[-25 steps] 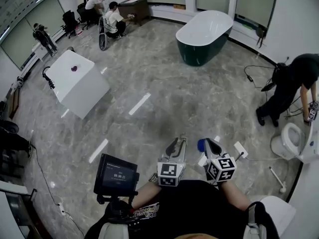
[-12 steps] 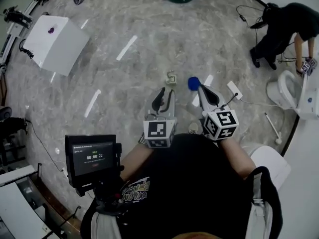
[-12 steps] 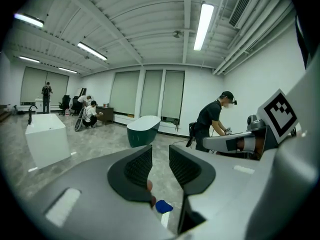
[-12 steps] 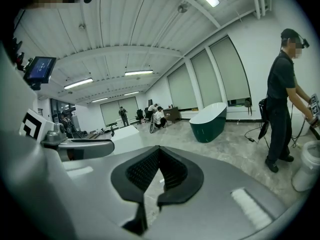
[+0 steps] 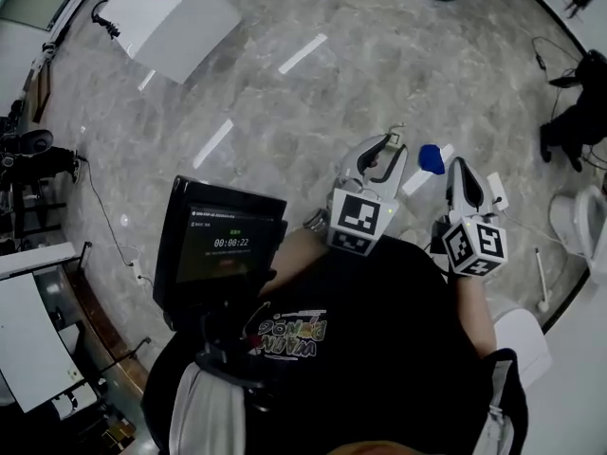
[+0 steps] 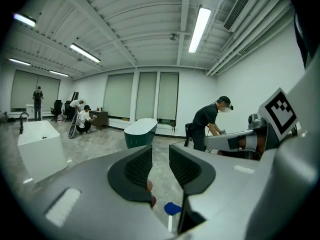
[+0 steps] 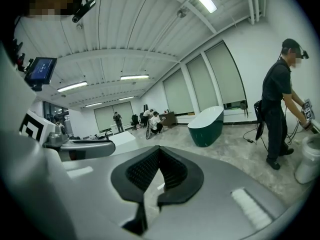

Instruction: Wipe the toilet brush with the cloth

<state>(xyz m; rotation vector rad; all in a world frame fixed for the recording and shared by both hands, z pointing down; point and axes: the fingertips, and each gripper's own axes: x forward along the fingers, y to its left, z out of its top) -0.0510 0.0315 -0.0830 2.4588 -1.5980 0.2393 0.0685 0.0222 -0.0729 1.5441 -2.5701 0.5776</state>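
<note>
Starting well means bending to the floor, where the likely toilet brush, blue-headed, lies just ahead of the spread, empty left hand-held gripper and the pressed-together right hand-held gripper; no cloth shows

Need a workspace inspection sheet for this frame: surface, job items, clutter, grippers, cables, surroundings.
Surface: grey marble floor, with streaks of light reflected on it.
Job's things: neither task item clearly made out; a small blue item lies on the floor just ahead of the grippers, too small to identify.
Clutter: white stick lying near the toilet.
Grippers: left gripper open, nothing between its jaws; right gripper shut, empty.
Cables: black cable trailing over the floor at the left.
Surroundings: dark green bathtub, white block, person in black working at the right, screen mounted at the wearer's chest.
</note>
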